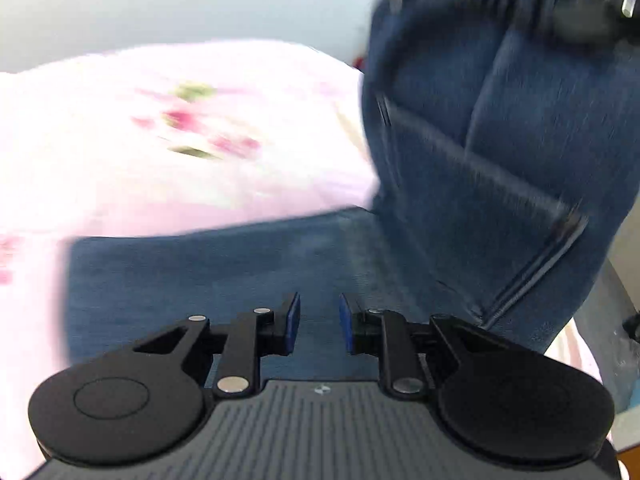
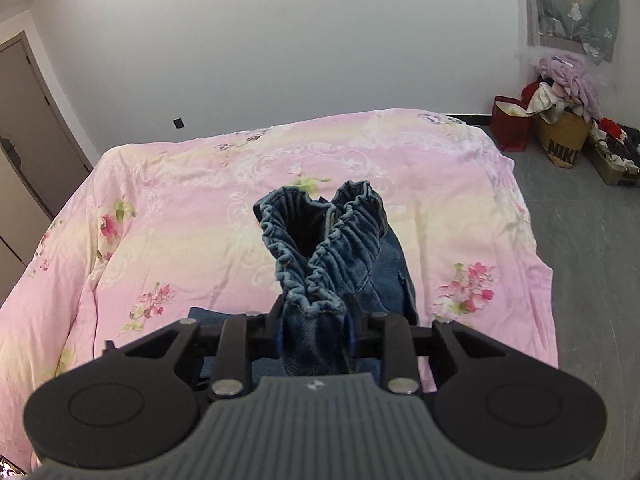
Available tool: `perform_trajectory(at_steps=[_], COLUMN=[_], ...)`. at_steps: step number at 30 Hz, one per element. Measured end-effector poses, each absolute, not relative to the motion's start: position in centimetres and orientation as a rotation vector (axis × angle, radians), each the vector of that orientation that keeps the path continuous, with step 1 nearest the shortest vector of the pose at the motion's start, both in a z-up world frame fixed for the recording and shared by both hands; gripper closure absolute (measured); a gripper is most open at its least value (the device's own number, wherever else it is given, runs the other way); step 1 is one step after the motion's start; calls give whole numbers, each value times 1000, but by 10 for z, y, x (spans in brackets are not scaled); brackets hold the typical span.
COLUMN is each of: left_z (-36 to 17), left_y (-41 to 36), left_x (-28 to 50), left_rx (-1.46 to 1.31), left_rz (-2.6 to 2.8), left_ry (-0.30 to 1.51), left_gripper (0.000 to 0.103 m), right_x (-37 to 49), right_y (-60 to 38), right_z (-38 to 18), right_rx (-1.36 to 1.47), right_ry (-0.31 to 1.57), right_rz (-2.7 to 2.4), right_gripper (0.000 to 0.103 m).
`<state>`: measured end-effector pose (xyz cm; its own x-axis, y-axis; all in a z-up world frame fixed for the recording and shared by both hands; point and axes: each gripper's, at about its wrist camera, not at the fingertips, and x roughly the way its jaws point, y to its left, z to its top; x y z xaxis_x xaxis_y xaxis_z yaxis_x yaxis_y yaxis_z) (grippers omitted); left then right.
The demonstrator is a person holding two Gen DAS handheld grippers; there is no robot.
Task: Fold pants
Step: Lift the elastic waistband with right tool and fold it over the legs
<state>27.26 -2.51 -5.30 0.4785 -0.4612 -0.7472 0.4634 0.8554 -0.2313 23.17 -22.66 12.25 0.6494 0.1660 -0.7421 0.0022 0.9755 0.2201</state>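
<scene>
Lifting blue denim pants [image 2: 332, 248] by elastic waistband, right fingers [image 2: 276, 330] clamped; left fingers [image 1: 294, 320] slightly apart, empty; carrying evenly over pink floral bed [image 2: 160, 208].

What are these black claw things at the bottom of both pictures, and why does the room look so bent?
No robot here: a person holds a two-fingered gripping tool in each hand, with a wide-angle camera on each that bends the view. In the right tool's picture, the right gripper has its jaws closed on the gathered waistband of the blue denim pants, lifted above a bed with a pink floral bedspread. Bags of clothes sit in the far corner. In the left tool's blurred picture, the left gripper has a gap between its jaws with nothing in it, above denim lying on the bed.
</scene>
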Motion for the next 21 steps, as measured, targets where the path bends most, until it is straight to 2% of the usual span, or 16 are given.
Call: perform_trajectory(at_steps=[5,9,14,19,21], left_z=[-34,-35,-51,-64,-64], left_y=[63,122,167,178,180], left_x=[272,270,271,276,273], left_rx=[3,-41,-101,-118,-128], left_rz=[-433,-338,-293,-291,-293], left_ry=[896,903,933,953,957], left_gripper=[78,78,78,78,78], right_x=[260,282,286,264,262], right_y=[-146,-77,-5,33,39], right_z=[118,93,21,-46,-57], right_rx=[135,49,-125,-267,-299], right_ry=[896,946,1024,1116,1118], right_rz=[153,184,236,318,329], right_gripper=[80,80,81,81,77])
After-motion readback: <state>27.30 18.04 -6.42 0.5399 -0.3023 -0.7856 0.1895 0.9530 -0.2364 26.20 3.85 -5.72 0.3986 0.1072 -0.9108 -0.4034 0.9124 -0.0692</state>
